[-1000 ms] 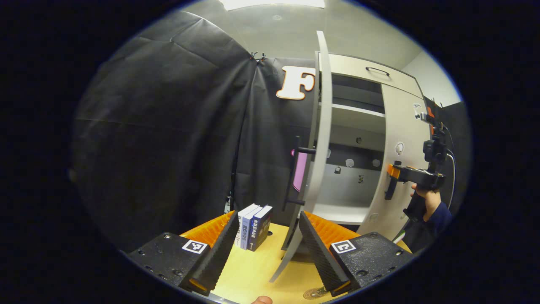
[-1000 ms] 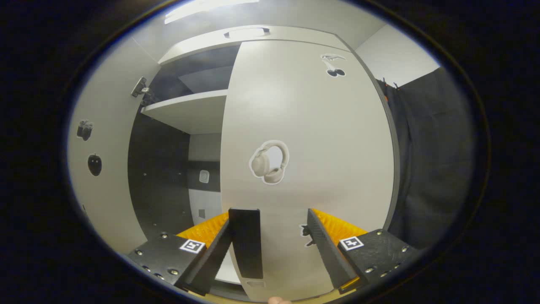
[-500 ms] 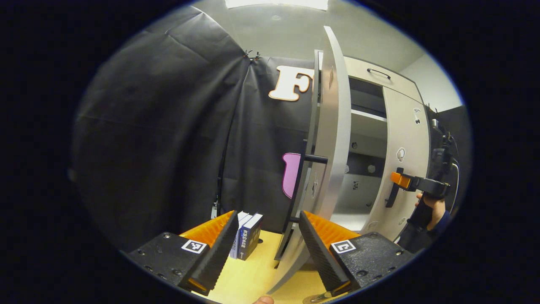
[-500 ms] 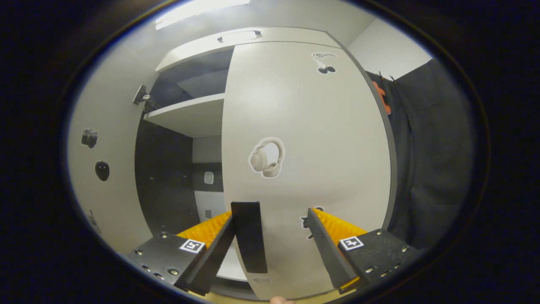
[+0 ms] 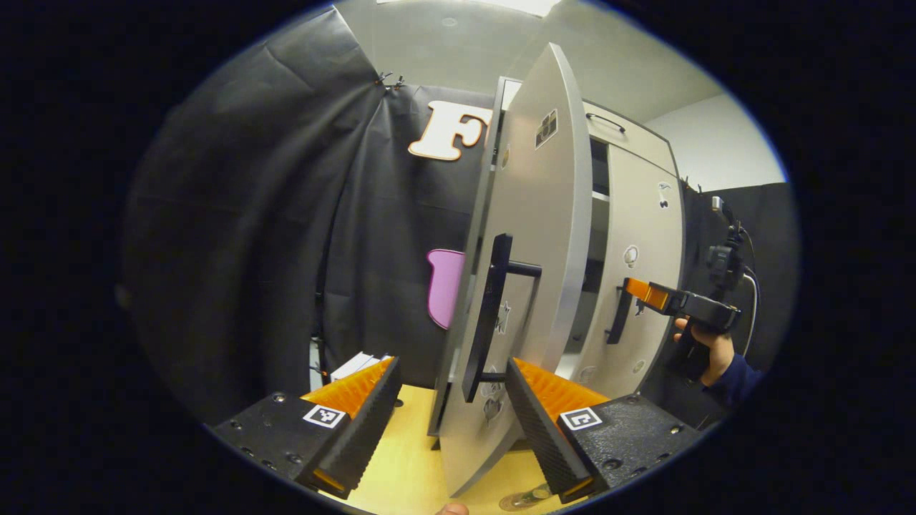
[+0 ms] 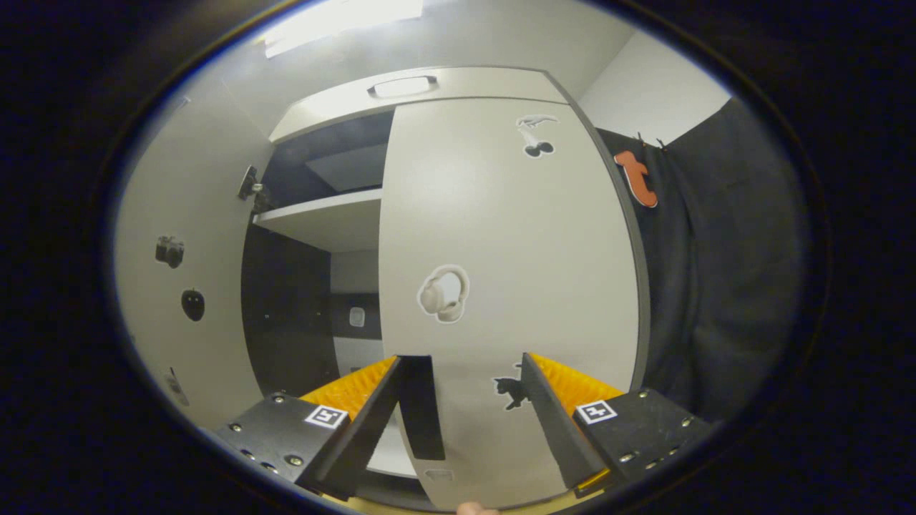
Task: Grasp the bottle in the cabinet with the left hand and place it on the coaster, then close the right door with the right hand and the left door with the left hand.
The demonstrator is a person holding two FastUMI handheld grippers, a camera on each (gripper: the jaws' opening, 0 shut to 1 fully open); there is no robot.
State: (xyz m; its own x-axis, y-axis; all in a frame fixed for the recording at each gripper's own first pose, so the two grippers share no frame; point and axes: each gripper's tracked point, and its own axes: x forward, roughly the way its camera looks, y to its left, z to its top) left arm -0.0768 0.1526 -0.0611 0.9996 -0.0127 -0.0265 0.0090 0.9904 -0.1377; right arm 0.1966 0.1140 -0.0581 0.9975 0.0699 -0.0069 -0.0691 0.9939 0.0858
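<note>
Looking along my left gripper (image 5: 451, 400), I see its fingers spread wide, holding nothing, with the tall pale-grey left cabinet door (image 5: 533, 214) standing partly open right in front of them; its long black bar handle (image 5: 486, 315) hangs just above the gap between the fingers, and I cannot tell whether either finger touches the door. Below lies the yellow wooden tabletop (image 5: 408, 458), and a small round coaster-like disc (image 5: 526, 496) peeks out at the bottom edge by the right finger; the bottle I cannot make out. Farther off, my right gripper (image 5: 647, 295), held in a hand (image 5: 705, 350) with a dark blue sleeve, sits at the pale-grey right cabinet door (image 5: 637, 243). From the right gripper view, that gripper (image 6: 458, 400) is also spread open, the right door (image 6: 501, 272) almost shut, its black vertical handle (image 6: 422, 408) standing just beside the left finger. A white shelf (image 6: 322, 218) shows through the remaining gap.
</note>
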